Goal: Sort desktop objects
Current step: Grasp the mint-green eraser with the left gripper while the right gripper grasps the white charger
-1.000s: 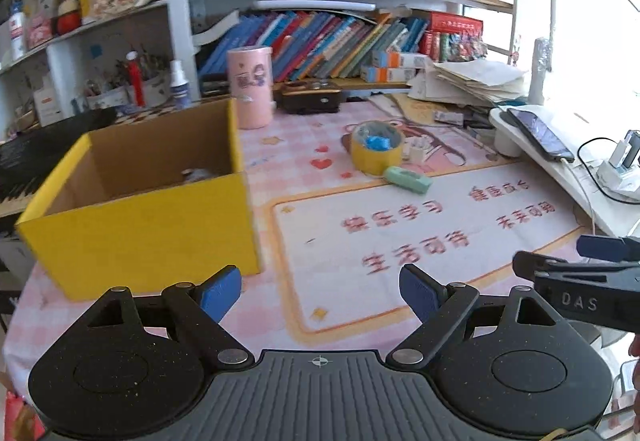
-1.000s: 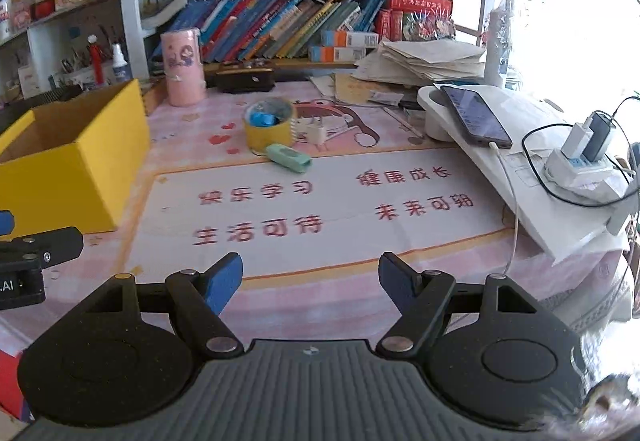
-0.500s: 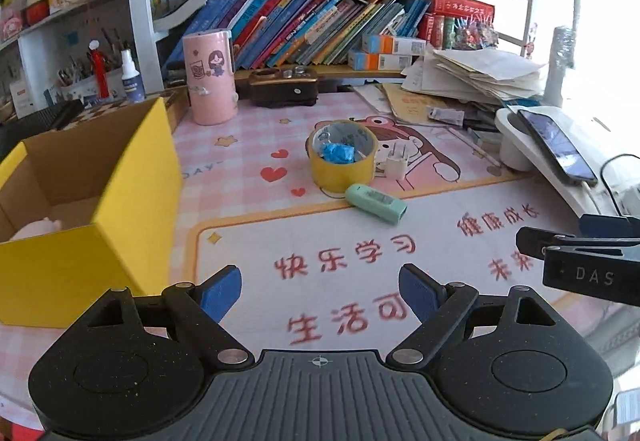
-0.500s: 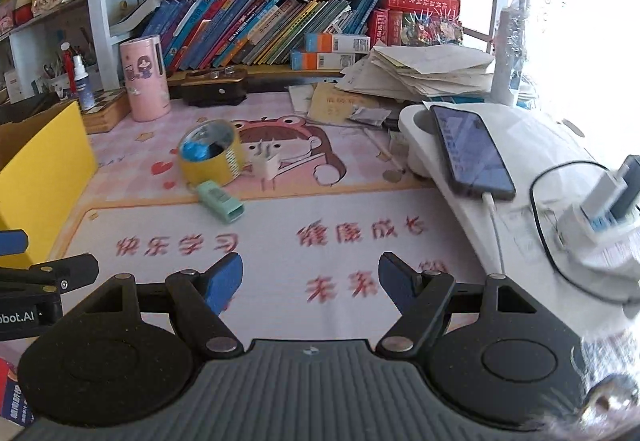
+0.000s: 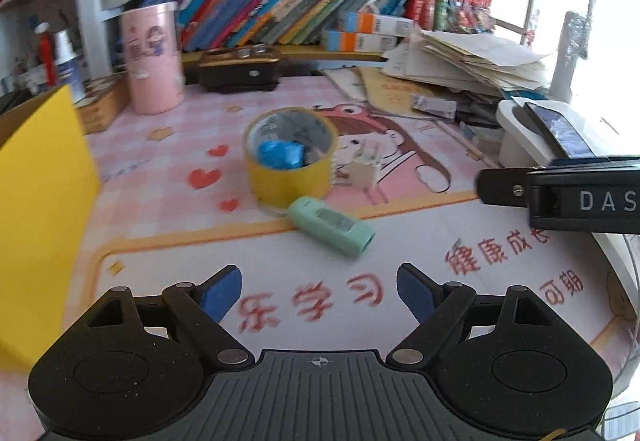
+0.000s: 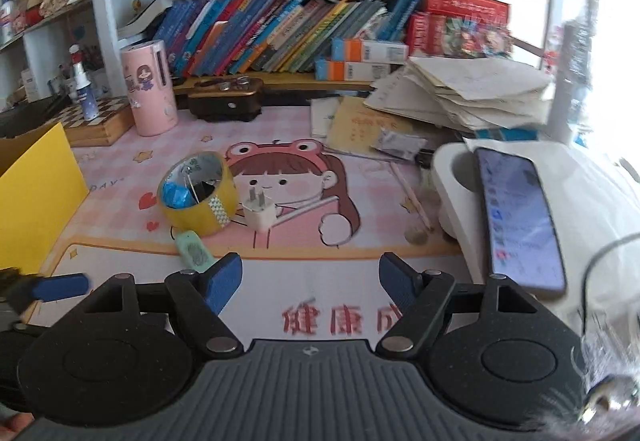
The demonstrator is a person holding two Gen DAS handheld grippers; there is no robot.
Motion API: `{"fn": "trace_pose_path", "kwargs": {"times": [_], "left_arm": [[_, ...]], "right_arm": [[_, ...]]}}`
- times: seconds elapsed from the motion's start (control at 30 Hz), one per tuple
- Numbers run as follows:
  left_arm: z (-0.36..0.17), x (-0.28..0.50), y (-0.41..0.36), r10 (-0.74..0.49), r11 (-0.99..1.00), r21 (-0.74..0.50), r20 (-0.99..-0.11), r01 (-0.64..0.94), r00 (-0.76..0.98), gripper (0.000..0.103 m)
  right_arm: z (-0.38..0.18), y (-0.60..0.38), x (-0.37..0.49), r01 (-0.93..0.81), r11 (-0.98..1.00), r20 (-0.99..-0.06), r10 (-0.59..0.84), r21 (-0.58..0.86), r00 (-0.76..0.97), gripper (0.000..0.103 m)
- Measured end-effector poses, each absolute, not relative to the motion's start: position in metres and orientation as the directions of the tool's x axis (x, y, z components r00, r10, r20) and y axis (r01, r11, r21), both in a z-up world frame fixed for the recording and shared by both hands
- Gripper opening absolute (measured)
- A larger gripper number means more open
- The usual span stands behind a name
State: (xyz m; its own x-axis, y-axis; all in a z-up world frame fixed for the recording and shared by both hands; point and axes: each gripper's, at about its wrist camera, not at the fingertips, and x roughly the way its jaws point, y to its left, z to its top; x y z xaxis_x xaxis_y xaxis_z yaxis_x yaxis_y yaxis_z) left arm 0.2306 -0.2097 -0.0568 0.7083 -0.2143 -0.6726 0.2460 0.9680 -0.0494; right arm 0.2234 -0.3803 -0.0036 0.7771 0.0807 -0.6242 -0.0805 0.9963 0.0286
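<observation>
A yellow tape roll [image 5: 290, 157] [image 6: 198, 195] stands on the pink desk mat with a blue crumpled item [image 5: 280, 153] inside it. A mint-green small case [image 5: 332, 227] [image 6: 194, 251] lies just in front of the roll. A white plug adapter [image 5: 364, 171] [image 6: 260, 211] sits to the roll's right. A yellow cardboard box [image 5: 40, 209] [image 6: 36, 201] stands at the left. My left gripper [image 5: 320, 291] is open and empty, short of the green case. My right gripper [image 6: 310, 279] is open and empty, nearer the adapter.
A pink cylinder [image 5: 152, 57] and a dark box [image 5: 240, 69] stand at the back below a shelf of books. Stacked papers [image 6: 460, 97] lie back right. A phone [image 6: 516, 217] rests on a white stand at the right, with cables beyond.
Both grippers have travelled forward and rightward over the mat; the tape roll, green case and adapter now loom larger, and the yellow box has slid to the left edge. Both stay open.
</observation>
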Motion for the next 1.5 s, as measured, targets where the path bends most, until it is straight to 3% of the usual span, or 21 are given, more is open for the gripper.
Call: {"fn": "trace_pose_path", "kwargs": {"times": [0.67, 0.77, 0.87, 0.97, 1.37, 1.5], "left_arm": [[-0.086, 0.302, -0.226, -0.272, 0.942, -0.047, -0.685, 0.331, 0.676, 0.085], [-0.088, 0.302, -0.229, -0.276, 0.938, -0.038, -0.683, 0.345, 0.677, 0.081], [-0.088, 0.299, -0.230, -0.273, 0.933, -0.013, -0.679, 0.361, 0.682, 0.070], [-0.084, 0.293, -0.225, -0.286, 0.931, -0.033, -0.686, 0.363, 0.669, 0.069], [-0.042, 0.233, -0.163, -0.204, 0.979, -0.143, -0.642, 0.146, 0.739, 0.069], [-0.027, 0.220, -0.153, -0.177, 0.983, -0.149, -0.623, 0.107, 0.762, 0.069]], "right_arm": [[-0.014, -0.391, 0.259, -0.110, 0.993, -0.658, 0.103, 0.031, 0.746, 0.074], [-0.015, -0.391, 0.260, -0.111, 0.993, -0.658, 0.101, 0.027, 0.746, 0.074], [-0.017, -0.390, 0.264, -0.112, 0.993, -0.663, 0.102, 0.027, 0.741, 0.074], [-0.020, -0.390, 0.270, -0.117, 0.993, -0.666, 0.105, 0.027, 0.739, 0.074], [-0.062, -0.357, 0.322, -0.301, 0.953, -0.697, 0.206, -0.015, 0.687, 0.071], [-0.072, -0.347, 0.336, -0.342, 0.939, -0.687, 0.236, -0.019, 0.687, 0.063]]}}
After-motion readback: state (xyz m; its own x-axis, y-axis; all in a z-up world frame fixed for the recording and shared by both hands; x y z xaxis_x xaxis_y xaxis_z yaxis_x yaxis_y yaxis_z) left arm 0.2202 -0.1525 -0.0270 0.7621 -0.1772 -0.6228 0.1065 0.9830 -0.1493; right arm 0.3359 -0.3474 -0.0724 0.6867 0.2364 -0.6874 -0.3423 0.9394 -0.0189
